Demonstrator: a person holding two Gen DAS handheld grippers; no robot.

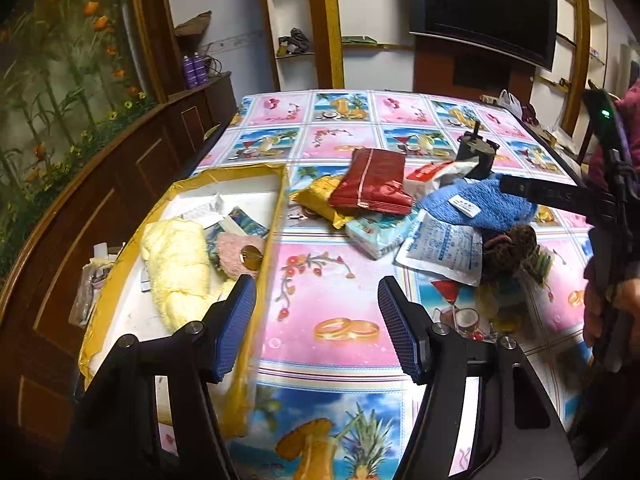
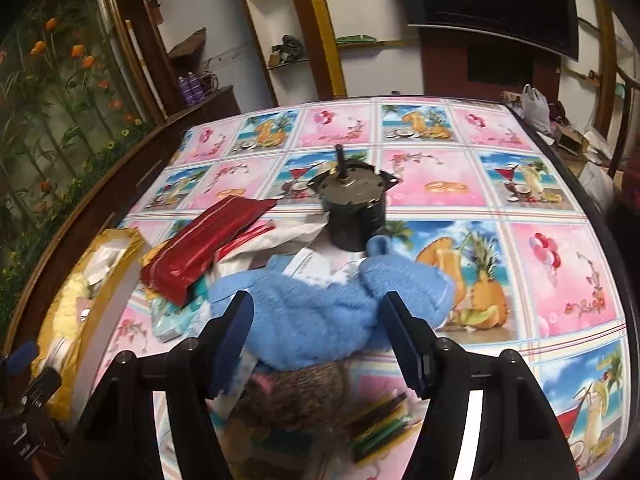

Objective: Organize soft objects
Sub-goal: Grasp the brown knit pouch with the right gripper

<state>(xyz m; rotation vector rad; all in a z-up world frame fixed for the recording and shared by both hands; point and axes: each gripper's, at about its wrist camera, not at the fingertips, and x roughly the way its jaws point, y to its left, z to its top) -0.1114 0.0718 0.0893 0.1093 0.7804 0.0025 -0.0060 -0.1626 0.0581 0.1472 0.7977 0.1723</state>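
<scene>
On your left sits a shallow white box (image 1: 224,184) with crinkled gold edging, holding a nubbly yellow towel (image 1: 176,264) and a fuzzy pink pouch (image 1: 236,252). Your left gripper (image 1: 316,316) hangs over the glossy patterned desk (image 1: 320,280), jaws open and empty, bare cloth beneath. Rightward lies a heap: a shiny red foil packet (image 1: 372,184), then a plush blue towel (image 2: 316,312). Your right gripper (image 2: 316,340) hovers above that towel, jaws apart, gripping nothing. Beyond stands a dark metal motor (image 2: 354,208).

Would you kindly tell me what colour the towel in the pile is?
Blue towel, clearest in the right wrist view.
</scene>
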